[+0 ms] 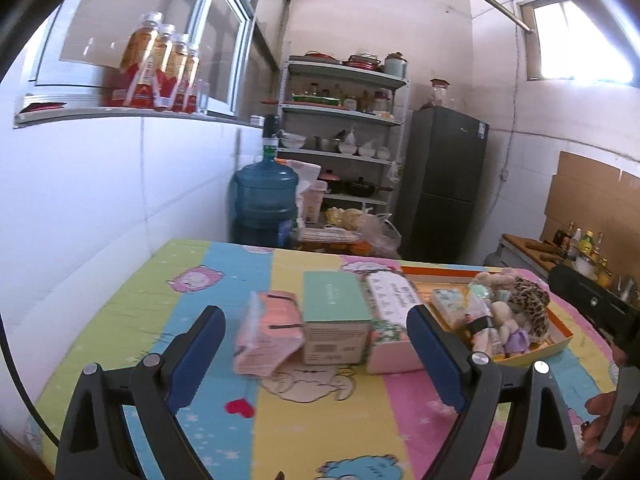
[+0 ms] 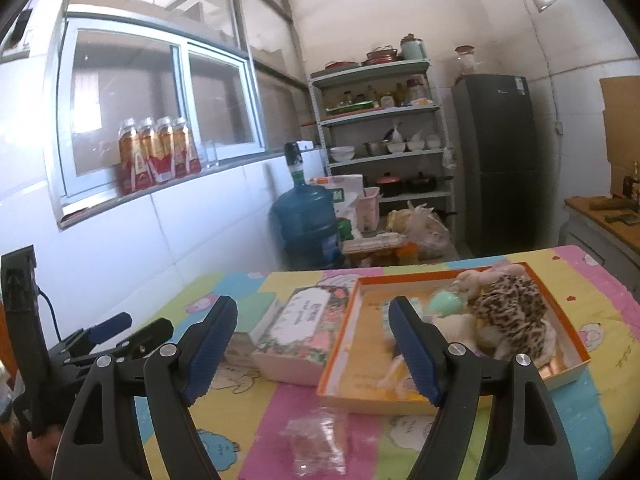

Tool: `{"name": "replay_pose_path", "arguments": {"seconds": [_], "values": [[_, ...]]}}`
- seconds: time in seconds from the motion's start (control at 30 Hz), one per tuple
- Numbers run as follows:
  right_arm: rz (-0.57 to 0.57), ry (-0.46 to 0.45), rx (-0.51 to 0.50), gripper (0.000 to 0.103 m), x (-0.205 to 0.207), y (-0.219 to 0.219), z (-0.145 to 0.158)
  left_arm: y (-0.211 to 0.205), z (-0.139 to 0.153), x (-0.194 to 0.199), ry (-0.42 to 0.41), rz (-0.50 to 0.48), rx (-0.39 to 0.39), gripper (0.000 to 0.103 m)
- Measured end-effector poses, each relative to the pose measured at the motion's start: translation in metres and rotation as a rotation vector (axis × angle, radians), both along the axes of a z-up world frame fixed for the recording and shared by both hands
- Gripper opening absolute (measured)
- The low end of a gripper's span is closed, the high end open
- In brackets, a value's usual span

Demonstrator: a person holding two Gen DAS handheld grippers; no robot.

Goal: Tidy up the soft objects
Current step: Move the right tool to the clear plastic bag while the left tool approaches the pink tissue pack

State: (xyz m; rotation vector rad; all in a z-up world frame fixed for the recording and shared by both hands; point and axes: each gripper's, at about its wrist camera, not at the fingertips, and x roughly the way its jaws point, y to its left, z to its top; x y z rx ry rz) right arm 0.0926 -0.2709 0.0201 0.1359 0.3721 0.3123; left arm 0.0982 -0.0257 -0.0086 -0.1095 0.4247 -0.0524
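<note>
Tongs come first: my left tongs (image 1: 316, 356) stand spread wide with nothing between the blue pads, and my right tongs (image 2: 312, 348) gape just as wide, also empty. Below the right pair a small clear plastic packet (image 2: 318, 446) lies on the striped cartoon cloth of the table (image 1: 160, 300). Beyond my left tongs sit a pink tissue pack (image 1: 266, 336), a mint-topped box (image 1: 334, 316) touching it, and a floral box (image 1: 390, 322) just beside that. Further right is the orange-rimmed tray (image 2: 340, 364), holding the soft toys: a leopard-print plush (image 2: 510, 304) and small dolls (image 1: 496, 320) piled at its far end. Behind the table stand a blue water jug (image 1: 264, 200), shelves (image 1: 340, 132) and a dark fridge (image 1: 444, 176).
</note>
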Motion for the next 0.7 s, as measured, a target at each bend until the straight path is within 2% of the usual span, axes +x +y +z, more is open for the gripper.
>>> {"name": "replay_pose_path", "arguments": {"seconds": [0.2,0.7], "values": [[0.017,0.011,-0.013,0.079,-0.002,0.020,-0.004,0.018,-0.002,-0.003,0.004,0.018,0.016,0.092],[0.064,0.028,-0.062,0.079,-0.005,0.071,-0.012,0.059,-0.008,-0.008,0.011,0.039,-0.014,0.092]]}}
